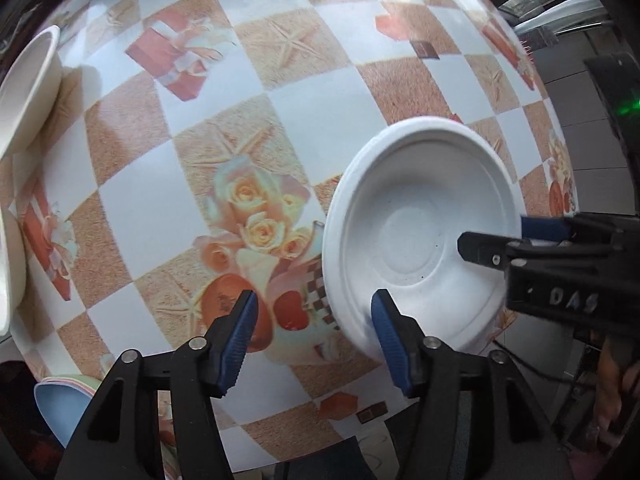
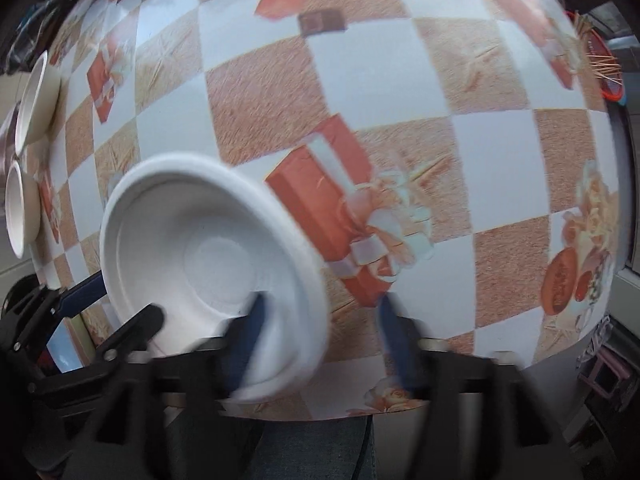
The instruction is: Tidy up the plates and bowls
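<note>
A white bowl (image 1: 420,236) sits on the patterned table; it also shows in the right wrist view (image 2: 208,264). My left gripper (image 1: 314,336) is open, its right finger over the bowl's near rim, its left finger outside over the table. My right gripper (image 2: 320,340) is open and blurred; its left finger is inside the bowl near the rim, its right finger outside. In the left wrist view the right gripper (image 1: 496,240) reaches in from the right, straddling the bowl's far rim. Two cream bowls (image 2: 36,100) (image 2: 20,208) stand at the table's left edge.
The table (image 1: 320,112) is covered with a checked cloth with roses and gift boxes. Cream bowls (image 1: 28,84) lie at the left edge. A blue plate on a stack (image 1: 64,404) lies at lower left. A red basket with sticks (image 2: 600,68) is at far right.
</note>
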